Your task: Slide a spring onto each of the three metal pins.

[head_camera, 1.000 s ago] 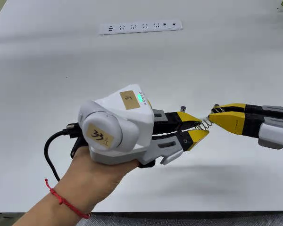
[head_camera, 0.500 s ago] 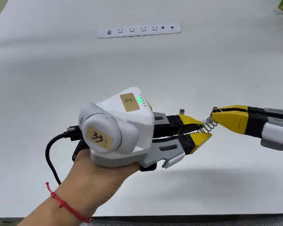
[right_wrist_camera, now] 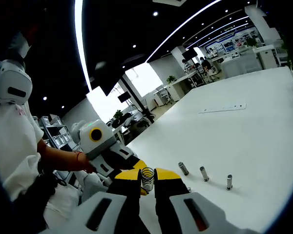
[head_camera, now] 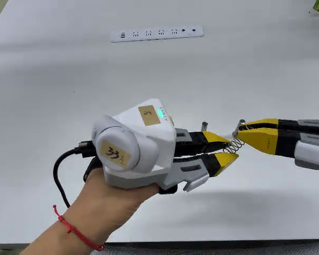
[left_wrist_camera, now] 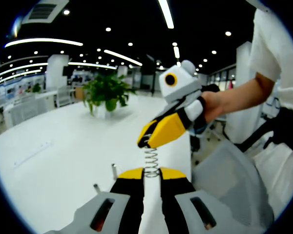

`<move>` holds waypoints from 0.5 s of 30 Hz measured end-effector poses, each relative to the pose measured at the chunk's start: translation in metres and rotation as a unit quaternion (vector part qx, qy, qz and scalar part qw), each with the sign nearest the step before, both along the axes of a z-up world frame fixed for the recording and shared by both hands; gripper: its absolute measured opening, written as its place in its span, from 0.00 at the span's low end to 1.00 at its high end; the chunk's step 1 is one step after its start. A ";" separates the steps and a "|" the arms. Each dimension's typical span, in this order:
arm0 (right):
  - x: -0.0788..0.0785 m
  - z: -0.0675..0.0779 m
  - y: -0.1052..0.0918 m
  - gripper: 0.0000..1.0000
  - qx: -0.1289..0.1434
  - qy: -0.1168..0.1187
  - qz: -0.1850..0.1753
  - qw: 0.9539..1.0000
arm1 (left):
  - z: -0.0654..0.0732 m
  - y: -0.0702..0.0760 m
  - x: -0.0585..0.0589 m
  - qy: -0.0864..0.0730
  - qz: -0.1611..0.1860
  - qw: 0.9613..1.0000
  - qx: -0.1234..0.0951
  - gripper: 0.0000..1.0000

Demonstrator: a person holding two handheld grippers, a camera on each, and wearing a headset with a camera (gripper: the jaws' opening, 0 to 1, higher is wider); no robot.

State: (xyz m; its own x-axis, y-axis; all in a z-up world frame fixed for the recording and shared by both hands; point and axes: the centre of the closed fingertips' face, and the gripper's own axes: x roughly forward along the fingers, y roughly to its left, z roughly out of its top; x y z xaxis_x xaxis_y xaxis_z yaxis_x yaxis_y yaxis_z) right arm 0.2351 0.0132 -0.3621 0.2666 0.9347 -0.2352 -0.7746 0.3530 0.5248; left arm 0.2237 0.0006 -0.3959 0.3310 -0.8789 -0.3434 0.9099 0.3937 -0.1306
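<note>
Clamping spring (head_camera: 234, 144) end-on betw. jaws of R gripper (right_wrist_camera: 147, 172), shut tight on it. Other end at tips of L gripper (left_wrist_camera: 151, 171): jaws nearly together w/ slim gap, can't tell if pinching. Held in air, well short of power strip (head_camera: 156, 33), nearer table (head_camera: 53, 106) front edge. Three pins (right_wrist_camera: 203, 173) upright betw. spring and strip, just behind grippers; one end pin already wearing a coil. Open tabletop from pins to strip.
</note>
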 end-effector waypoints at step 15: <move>-0.006 0.005 0.006 0.11 -0.047 -0.056 0.040 0.997 | -0.004 -0.001 -0.002 0.010 -0.002 1.000 0.000 0.13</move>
State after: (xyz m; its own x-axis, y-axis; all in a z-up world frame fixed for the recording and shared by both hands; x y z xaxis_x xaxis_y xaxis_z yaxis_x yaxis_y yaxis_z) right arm 0.2291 0.0196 -0.3574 0.2223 0.9292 -0.2951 -0.8535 0.3318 0.4018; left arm 0.2214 0.0000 -0.4003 0.3206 -0.8804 -0.3493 0.9086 0.3901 -0.1494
